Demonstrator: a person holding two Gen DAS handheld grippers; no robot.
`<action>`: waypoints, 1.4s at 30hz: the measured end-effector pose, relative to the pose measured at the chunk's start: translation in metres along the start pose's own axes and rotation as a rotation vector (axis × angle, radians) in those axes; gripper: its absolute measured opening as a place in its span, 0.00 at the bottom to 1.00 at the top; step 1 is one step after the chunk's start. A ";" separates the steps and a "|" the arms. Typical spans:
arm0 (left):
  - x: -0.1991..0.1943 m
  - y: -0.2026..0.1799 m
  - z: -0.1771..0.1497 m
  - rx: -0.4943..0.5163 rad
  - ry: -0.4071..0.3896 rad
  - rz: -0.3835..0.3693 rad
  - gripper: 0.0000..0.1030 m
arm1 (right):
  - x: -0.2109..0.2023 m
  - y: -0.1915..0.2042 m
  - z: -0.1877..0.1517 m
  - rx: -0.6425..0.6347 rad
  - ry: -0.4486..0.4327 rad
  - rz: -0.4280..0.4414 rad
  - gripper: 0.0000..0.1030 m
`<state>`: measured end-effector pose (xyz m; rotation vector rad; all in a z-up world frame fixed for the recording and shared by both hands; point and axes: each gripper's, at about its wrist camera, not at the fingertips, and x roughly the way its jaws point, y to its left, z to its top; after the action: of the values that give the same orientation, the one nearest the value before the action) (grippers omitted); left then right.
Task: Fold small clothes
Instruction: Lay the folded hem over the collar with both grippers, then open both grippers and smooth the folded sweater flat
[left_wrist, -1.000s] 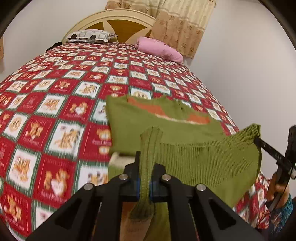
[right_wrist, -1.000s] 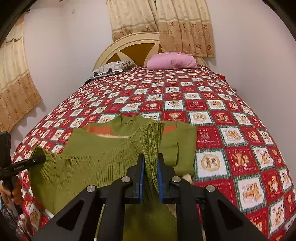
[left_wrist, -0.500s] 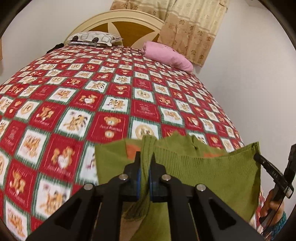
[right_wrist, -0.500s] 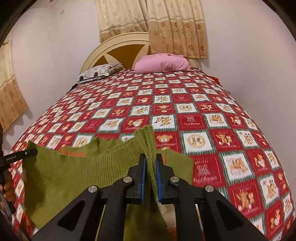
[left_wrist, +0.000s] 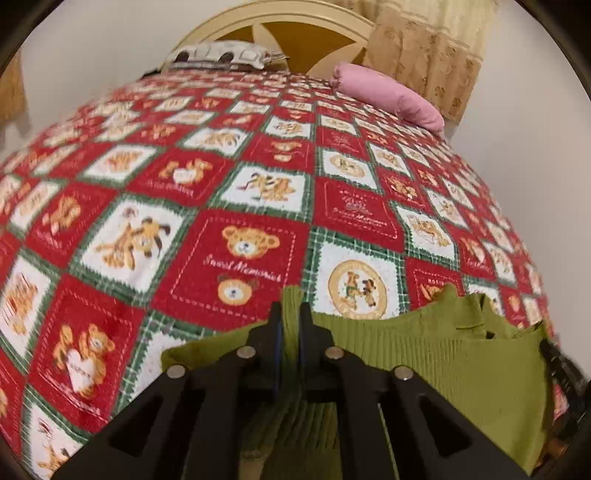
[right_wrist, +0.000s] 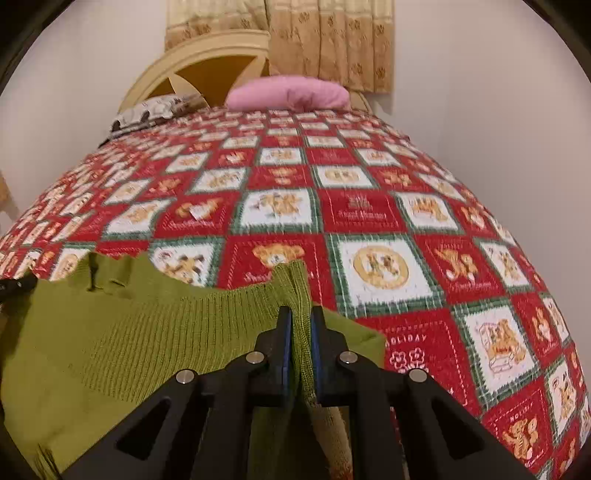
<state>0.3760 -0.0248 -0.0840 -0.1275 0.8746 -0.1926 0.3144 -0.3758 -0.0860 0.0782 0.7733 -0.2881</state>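
Green knit sweater (left_wrist: 443, 354) hangs stretched betw. both tools at near end of red teddy-print bedspread (left_wrist: 240, 206). Left gripper (left_wrist: 290, 325) & right gripper (right_wrist: 300, 332) each clamped on ribbed hem. Pink pillow (right_wrist: 291, 92) far.

Red bear square: on the bedspread (left_wrist: 110, 155) I read "Sweet Memories" in white script (left_wrist: 242, 267), between two teddy-bear faces, just ahead of my left gripper's view.
Upper red square: more white script on a red patch (left_wrist: 356, 214) in the same view; I make out lettering, but it is too blurred to read.
Holiday square: from my right wrist view I read "HOLIDAY" in white capitals (right_wrist: 406, 339) on a red square of the bedspread (right_wrist: 369, 155), above small flower outlines.
Lower right square: I read "HOLIDAY" again, curved over a bear (right_wrist: 521, 413).
Far red square: script under a crest (right_wrist: 364, 214), likely the same motto; I cannot confirm it.
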 end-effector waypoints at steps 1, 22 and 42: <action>0.000 -0.003 -0.001 0.018 -0.005 0.022 0.10 | 0.004 0.000 0.000 -0.002 0.023 -0.010 0.10; -0.066 -0.045 -0.044 0.201 0.021 -0.007 0.26 | -0.130 -0.010 -0.080 -0.014 0.006 0.133 0.42; 0.007 -0.032 -0.019 0.215 0.031 0.217 0.28 | -0.057 -0.031 -0.073 -0.042 0.151 -0.050 0.06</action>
<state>0.3620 -0.0583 -0.0949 0.1711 0.8858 -0.0854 0.2175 -0.3801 -0.0971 0.0411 0.9324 -0.3160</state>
